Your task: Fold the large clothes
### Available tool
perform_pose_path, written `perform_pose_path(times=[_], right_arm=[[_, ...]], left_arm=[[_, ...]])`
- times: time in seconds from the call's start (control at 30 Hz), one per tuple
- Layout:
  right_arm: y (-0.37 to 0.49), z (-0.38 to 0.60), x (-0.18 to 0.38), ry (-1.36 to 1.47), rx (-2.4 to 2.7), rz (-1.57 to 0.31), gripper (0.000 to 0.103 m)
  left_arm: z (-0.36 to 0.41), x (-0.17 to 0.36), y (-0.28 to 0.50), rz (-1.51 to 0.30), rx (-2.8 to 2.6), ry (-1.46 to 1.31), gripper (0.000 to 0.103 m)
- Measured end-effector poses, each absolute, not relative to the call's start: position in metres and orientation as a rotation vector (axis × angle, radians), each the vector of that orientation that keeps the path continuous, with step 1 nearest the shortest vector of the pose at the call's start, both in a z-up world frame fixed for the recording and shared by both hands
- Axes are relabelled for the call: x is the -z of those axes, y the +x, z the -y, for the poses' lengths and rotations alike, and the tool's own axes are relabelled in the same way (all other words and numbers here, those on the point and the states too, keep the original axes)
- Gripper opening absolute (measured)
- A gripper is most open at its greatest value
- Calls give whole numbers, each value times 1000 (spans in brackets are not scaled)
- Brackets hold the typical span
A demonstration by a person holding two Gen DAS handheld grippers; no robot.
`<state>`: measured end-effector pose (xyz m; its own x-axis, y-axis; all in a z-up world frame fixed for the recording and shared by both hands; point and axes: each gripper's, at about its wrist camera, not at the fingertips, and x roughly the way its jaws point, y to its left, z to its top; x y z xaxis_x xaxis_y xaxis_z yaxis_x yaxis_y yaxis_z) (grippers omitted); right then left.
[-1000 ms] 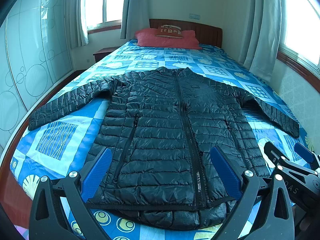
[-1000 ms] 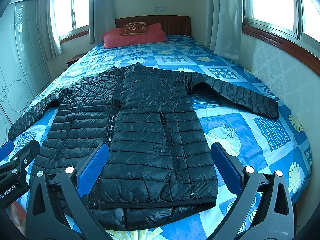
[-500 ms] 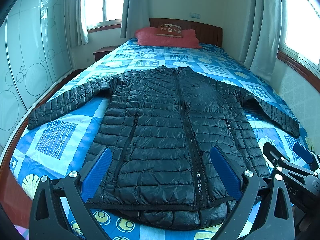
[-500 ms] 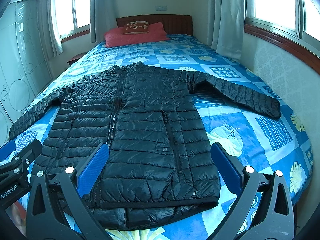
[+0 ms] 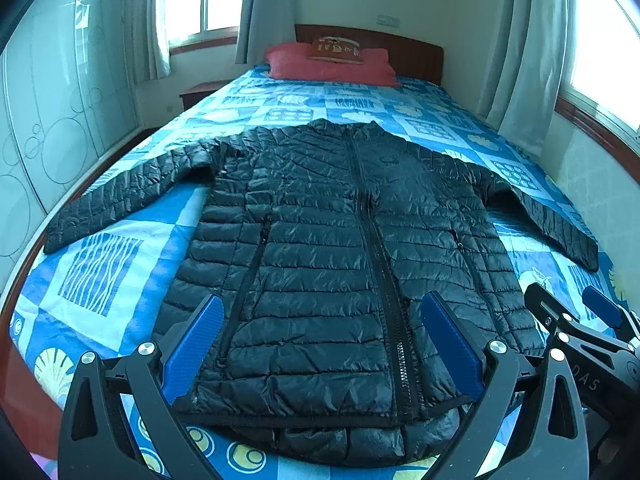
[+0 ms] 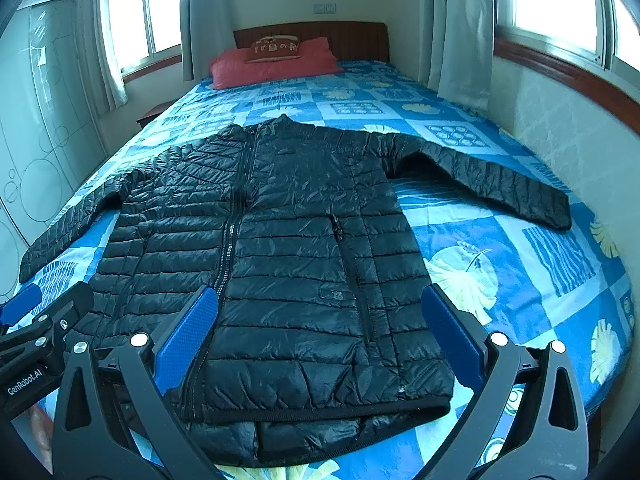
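Note:
A black quilted puffer jacket (image 5: 332, 248) (image 6: 288, 240) lies flat and zipped on the bed, front up, collar toward the headboard, both sleeves spread outward. Its hem is at the near edge of the bed. My left gripper (image 5: 320, 344) hovers open above the hem, left of the zipper, with nothing between its blue pads. My right gripper (image 6: 320, 332) hovers open above the right half of the hem, also holding nothing. In each wrist view the other gripper shows at the frame's edge: the right gripper (image 5: 576, 320) and the left gripper (image 6: 44, 312).
The bed has a blue patterned cover (image 5: 120, 264) (image 6: 520, 264). Red pillows (image 5: 332, 64) (image 6: 276, 60) lie by the wooden headboard. A wall with windows and curtains (image 6: 464, 28) runs along the right. A sliding wardrobe (image 5: 48, 132) stands on the left.
Both views have shifted only slightly, with the jacket looking a little nearer. The jacket lies as before and both grippers stay open.

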<state>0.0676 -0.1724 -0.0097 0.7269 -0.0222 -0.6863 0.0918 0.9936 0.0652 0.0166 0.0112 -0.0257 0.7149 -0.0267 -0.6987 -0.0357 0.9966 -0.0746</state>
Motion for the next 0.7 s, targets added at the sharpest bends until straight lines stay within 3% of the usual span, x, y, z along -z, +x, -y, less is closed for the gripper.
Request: perform_pose_path(times=[0.27, 0.33, 0.4, 0.7], right_arm=[[103, 250, 33, 308, 153, -718, 101], [111, 283, 43, 375, 201, -710, 94], [120, 327, 57, 460, 269, -698, 74], [138, 499, 115, 933, 374, -537, 73]], left_arm=[[-75, 45, 60, -789, -171, -139, 98], [-107, 58, 75, -803, -266, -162, 98], [-147, 76, 91, -835, -361, -202, 98], [-285, 146, 123, -924, -649, -362, 98]])
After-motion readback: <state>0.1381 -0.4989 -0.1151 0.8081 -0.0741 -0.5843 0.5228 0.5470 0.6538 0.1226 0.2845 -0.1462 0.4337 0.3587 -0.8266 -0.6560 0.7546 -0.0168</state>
